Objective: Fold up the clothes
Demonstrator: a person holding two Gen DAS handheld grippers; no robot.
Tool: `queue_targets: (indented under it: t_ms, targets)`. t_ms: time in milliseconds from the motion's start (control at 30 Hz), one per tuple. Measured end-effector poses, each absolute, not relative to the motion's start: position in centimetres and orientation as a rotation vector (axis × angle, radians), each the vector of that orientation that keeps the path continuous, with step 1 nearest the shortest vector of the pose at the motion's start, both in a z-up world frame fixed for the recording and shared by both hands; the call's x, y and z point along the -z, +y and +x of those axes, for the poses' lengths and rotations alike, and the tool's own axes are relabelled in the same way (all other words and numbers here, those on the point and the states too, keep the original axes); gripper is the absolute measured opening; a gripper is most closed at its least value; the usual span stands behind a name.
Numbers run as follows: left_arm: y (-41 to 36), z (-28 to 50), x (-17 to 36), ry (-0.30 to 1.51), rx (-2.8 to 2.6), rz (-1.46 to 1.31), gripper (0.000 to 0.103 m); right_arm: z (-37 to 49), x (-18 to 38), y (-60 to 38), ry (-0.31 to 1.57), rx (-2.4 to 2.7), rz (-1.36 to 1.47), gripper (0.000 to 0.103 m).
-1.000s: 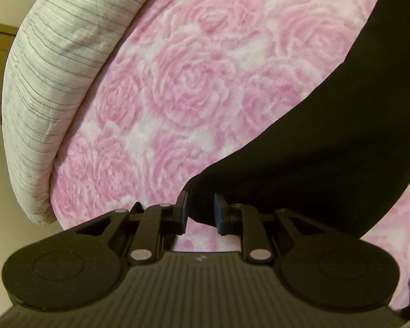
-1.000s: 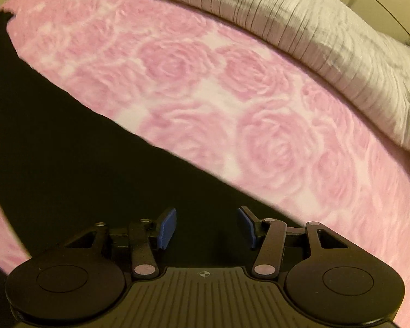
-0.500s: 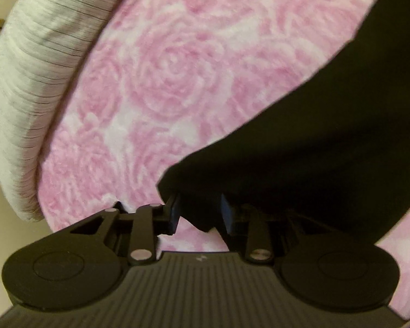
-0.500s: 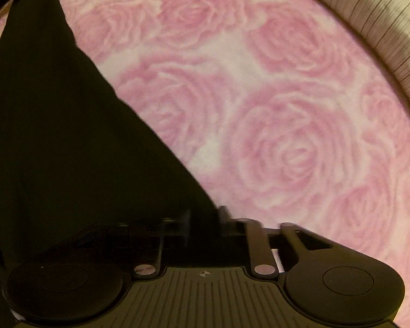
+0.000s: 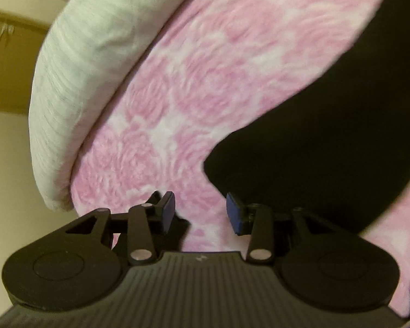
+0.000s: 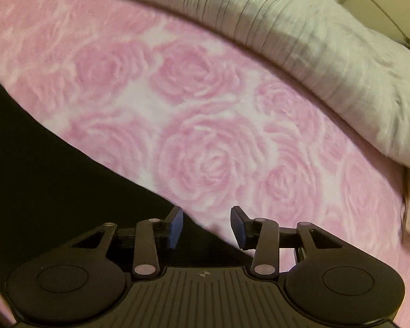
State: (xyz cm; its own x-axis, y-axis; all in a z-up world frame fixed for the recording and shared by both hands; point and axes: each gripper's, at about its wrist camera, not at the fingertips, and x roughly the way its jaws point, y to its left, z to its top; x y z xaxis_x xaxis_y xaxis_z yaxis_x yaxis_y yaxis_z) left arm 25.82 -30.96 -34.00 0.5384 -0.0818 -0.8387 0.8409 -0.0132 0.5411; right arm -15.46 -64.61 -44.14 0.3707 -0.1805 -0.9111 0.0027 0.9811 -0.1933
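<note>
A black garment [image 5: 328, 150] lies flat on the pink rose-patterned blanket [image 5: 205, 82]. In the left wrist view its rounded corner sits just above and right of my left gripper [image 5: 201, 213]. That gripper's jaws are opening and only blanket shows between them. In the right wrist view the black garment [image 6: 41, 177] fills the lower left. Its straight edge runs down under my right gripper [image 6: 207, 227]. The right jaws are opening too, their blue pads [image 6: 177, 225] clear of the cloth below.
A pale grey striped duvet [image 5: 82, 82] is bunched along the far edge of the blanket and also shows as the duvet [image 6: 314, 41] in the right wrist view. Past it are a cream wall [image 5: 5, 164] and brown wooden furniture [image 5: 11, 54].
Half a second ago both grippers were closed over the black garment's edge. Both have since let go, opened and drawn back from it, leaving it on the blanket.
</note>
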Motion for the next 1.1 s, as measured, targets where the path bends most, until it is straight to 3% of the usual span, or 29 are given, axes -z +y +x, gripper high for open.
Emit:
queue_targets:
  t_ms: [100, 233, 400, 500, 567, 700, 833, 967, 1100]
  targets:
    - [-28.5, 21.1, 33.5, 0.645, 1.014, 1.451, 0.036, -17.6, 43.1, -60.7, 1.165, 0.083, -0.132, 0.043]
    - [-24.4, 14.9, 37.3, 0.49, 1.165, 1.704, 0.037, -20.5, 43.1, -54.9, 1.182, 0.008, -0.125, 0.043]
    - [-22.6, 14.7, 42.0, 0.441, 1.106, 1.815, 0.033, -23.1, 43.9, -51.0, 1.232, 0.003, -0.075, 0.043]
    - [-22.5, 15.7, 43.3, 0.426, 1.079, 1.83, 0.006, -24.3, 44.3, -50.1, 1.263, 0.045, -0.062, 0.043]
    - [-22.4, 16.2, 42.2, 0.448, 1.073, 1.783, 0.002, -25.0, 44.4, -50.0, 1.28, 0.076, -0.068, 0.043]
    - [-21.2, 16.1, 37.2, 0.533, 1.065, 1.656, 0.001, -26.4, 43.7, -50.6, 1.285, 0.135, -0.084, 0.043]
    - [-19.7, 14.2, 37.0, 0.592, 1.084, 1.683, 0.002, -28.0, 43.4, -52.3, 1.293, 0.231, -0.011, 0.044]
    - [-20.2, 13.5, 37.9, 0.704, 1.081, 1.717, 0.011, -29.9, 43.1, -54.5, 1.306, 0.329, 0.092, 0.044]
    - [-21.6, 12.8, 34.7, 0.817, 1.157, 1.61, 0.018, -33.1, 41.4, -57.1, 1.282, 0.397, 0.105, 0.044]
